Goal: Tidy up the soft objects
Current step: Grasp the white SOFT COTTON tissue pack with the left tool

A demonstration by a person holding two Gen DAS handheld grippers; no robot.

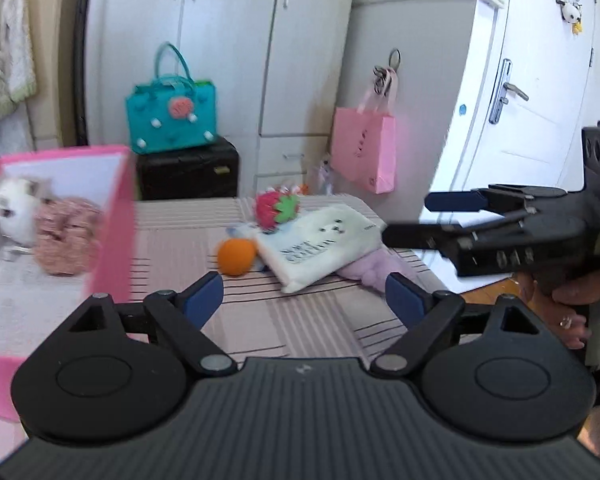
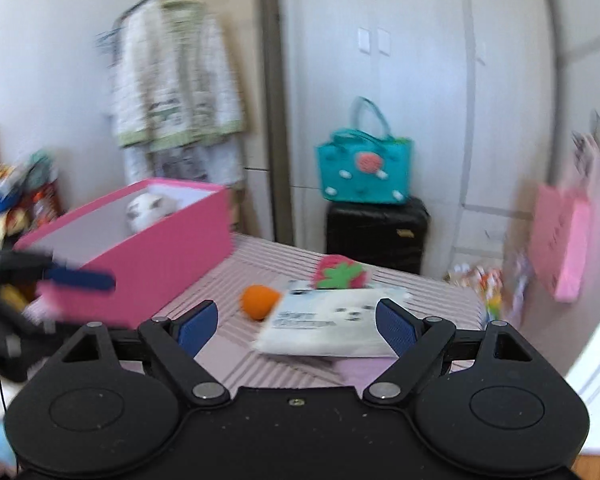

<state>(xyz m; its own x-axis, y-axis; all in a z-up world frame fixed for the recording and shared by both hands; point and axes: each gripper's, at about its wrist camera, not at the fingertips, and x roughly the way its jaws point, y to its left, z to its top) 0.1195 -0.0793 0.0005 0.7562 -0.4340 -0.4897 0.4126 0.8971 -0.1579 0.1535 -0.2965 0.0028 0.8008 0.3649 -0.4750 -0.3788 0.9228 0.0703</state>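
A pink box (image 1: 114, 216) stands on the striped bed at the left; inside lie a white plush cat (image 1: 14, 208) and a pink fluffy item (image 1: 66, 240). On the bed lie an orange plush ball (image 1: 236, 257), a strawberry plush (image 1: 274, 208), a white pillow (image 1: 320, 246) and a purple soft item (image 1: 374, 274) under it. My left gripper (image 1: 304, 300) is open and empty above the bed. My right gripper (image 2: 296, 326) is open and empty, near the pillow (image 2: 332, 326). The box (image 2: 148, 260), ball (image 2: 258, 300) and strawberry (image 2: 338, 274) show in the right view too.
A teal bag (image 1: 172, 114) sits on a black suitcase (image 1: 188, 172) beyond the bed. A pink paper bag (image 1: 364, 152) hangs on the wardrobe. A white door (image 1: 532, 92) is at the right. Clothes (image 2: 176, 80) hang at the left.
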